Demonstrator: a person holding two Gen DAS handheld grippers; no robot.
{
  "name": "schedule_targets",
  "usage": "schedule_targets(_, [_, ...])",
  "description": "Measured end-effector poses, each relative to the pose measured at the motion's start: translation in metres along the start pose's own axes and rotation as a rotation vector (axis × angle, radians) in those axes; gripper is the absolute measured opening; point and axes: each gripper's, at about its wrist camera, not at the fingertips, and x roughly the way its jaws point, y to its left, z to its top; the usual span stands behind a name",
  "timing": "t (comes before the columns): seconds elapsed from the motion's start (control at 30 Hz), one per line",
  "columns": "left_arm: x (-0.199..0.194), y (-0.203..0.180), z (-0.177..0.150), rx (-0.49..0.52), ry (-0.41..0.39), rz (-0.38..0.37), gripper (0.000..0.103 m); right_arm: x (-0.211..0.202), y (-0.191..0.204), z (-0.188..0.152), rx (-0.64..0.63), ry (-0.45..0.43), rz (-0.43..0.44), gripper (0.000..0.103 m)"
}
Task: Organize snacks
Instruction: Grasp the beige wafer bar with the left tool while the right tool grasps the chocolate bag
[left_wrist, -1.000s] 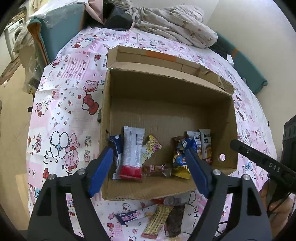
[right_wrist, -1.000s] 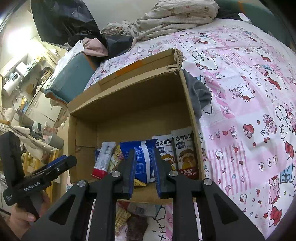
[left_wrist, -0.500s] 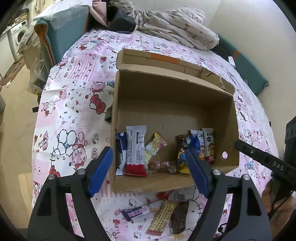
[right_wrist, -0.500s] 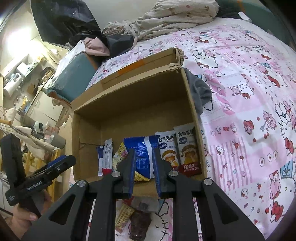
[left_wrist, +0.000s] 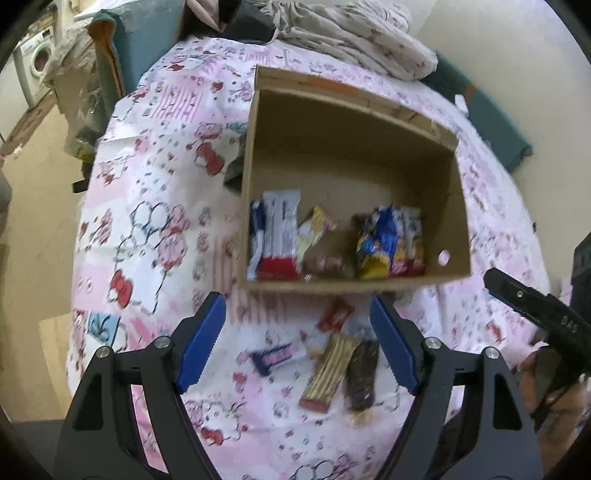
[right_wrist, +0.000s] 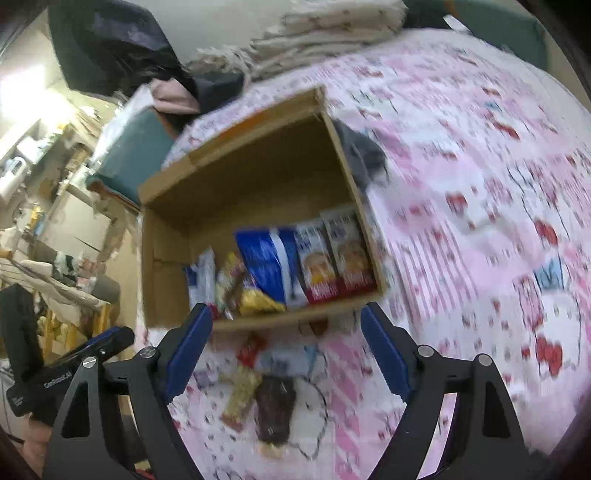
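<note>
A cardboard box (left_wrist: 456, 206) (right_wrist: 166, 254) lies on a pink patterned bedsheet and holds a row of snack packets along its near wall, among them a blue bag (right_wrist: 271, 258) (left_wrist: 380, 236). In front of the box lie loose snacks: a yellow striped bar (left_wrist: 330, 373) (right_wrist: 240, 395), a dark brown bar (left_wrist: 364, 374) (right_wrist: 275, 410), a blue-white bar (left_wrist: 275, 356) and a small red packet (left_wrist: 334, 314) (right_wrist: 251, 345). My left gripper (left_wrist: 297, 343) is open and empty above the loose snacks. My right gripper (right_wrist: 286, 350) is open and empty above them too.
A grey cloth (right_wrist: 364, 155) lies against the box's right side. Folded bedding (left_wrist: 354, 37) is piled behind the box. A teal cushion (left_wrist: 144, 40) stands at the bed's far left. The bed's left edge drops to the floor (left_wrist: 33, 206).
My right gripper has opened and let the blue bag go into the box. Both grippers have pulled back from the box, so the loose snacks in front now lie between their fingers.
</note>
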Motion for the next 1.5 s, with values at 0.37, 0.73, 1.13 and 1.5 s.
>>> schedule_targets(0.37, [0.044,-0.029,-0.044,0.154,0.199,0.021,0.060,0.012,-0.023,-0.052,0.148,0.147,-0.019,0.085])
schedule_targets(0.73, [0.105,-0.066,-0.077,0.325,0.335,0.067,0.053,0.010,-0.026,-0.053,0.135,0.142,-0.050,0.085])
schedule_targets(1.13, [0.106,-0.056,-0.076,0.292,0.392,0.047,0.023,0.019,-0.019,-0.052,0.110,0.162,-0.043,0.085])
schedule_targets(1.5, [0.023,-0.007,-0.078,0.107,0.358,0.021,0.023,0.036,-0.011,-0.060,0.103,0.231,-0.037,0.085])
